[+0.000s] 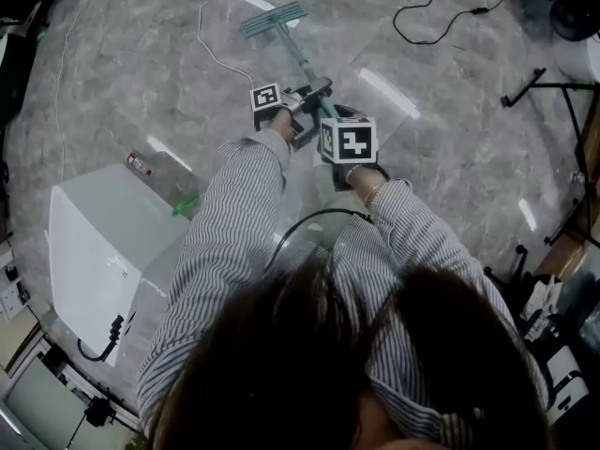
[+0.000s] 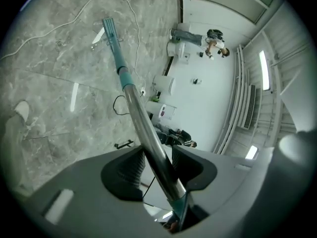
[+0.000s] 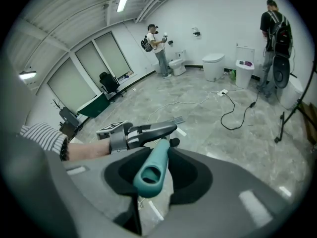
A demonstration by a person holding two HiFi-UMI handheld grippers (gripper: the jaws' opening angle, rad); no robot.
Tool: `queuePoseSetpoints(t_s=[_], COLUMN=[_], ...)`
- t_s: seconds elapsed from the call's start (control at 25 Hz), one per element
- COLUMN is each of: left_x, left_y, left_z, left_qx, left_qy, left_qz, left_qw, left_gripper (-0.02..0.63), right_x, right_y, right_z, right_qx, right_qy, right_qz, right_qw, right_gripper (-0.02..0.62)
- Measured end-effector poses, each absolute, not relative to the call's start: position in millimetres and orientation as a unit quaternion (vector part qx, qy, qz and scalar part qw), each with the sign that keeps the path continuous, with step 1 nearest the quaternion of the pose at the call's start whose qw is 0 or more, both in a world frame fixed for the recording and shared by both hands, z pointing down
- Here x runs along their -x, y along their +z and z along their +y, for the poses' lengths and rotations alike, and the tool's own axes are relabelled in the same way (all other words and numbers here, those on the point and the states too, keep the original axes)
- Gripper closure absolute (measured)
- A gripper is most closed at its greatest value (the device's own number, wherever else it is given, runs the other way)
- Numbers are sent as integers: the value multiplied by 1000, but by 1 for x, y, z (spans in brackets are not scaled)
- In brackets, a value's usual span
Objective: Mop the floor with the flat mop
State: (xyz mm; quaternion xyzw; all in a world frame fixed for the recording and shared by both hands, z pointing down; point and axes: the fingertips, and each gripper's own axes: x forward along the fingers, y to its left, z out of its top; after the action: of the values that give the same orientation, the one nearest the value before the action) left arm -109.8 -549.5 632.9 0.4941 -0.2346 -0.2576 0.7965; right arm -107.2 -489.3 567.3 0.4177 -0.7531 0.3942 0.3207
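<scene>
Your left gripper (image 2: 157,163) clamps the flat mop's (image 2: 141,123) silver pole; behind it, your right gripper (image 3: 157,170) grasps its teal grip; teal head ahead.

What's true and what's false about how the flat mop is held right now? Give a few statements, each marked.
1. The left gripper is shut on the mop's metal shaft. True.
2. The right gripper is open and empty. False: its jaws clamp the teal handle end.
3. The mop head rests on the floor. True.
4. The left gripper holds nearer the top end than the right. False: the right gripper holds the top end, the left lower down.
5. A white cable lies on the floor near the mop head. True.
</scene>
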Motion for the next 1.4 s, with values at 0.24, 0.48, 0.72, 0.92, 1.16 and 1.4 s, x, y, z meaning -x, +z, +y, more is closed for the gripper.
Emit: queuePoseSetpoints(t_s=[0.24,0.48,0.72,0.92,1.16,1.4], left_x=[152,156,155,140,118,84], left_y=[645,650,658,657,653,655], left_z=[-617,-635,-622,-608,-561,-472], left_qx=[-477,-487,-464,-463,-458,-465], left_qy=[-314,-319,-352,-351,-364,-344], left_qz=[-259,-250,-260,-255,-252,-233], left_qw=[779,774,770,773,771,782], left_gripper=[433,434,443,446,448,451], right_x=[144,149,143,128,106,75], right_y=[578,585,593,590,587,589], right_z=[-553,-569,-556,-543,-495,-406], right_qx=[-411,-409,-412,-420,-432,-449], right_qy=[393,401,414,416,424,425], right_qz=[-755,-755,-743,-742,-736,-730], right_qw=[327,319,326,316,302,291], right_gripper=[477,477,480,482,482,482])
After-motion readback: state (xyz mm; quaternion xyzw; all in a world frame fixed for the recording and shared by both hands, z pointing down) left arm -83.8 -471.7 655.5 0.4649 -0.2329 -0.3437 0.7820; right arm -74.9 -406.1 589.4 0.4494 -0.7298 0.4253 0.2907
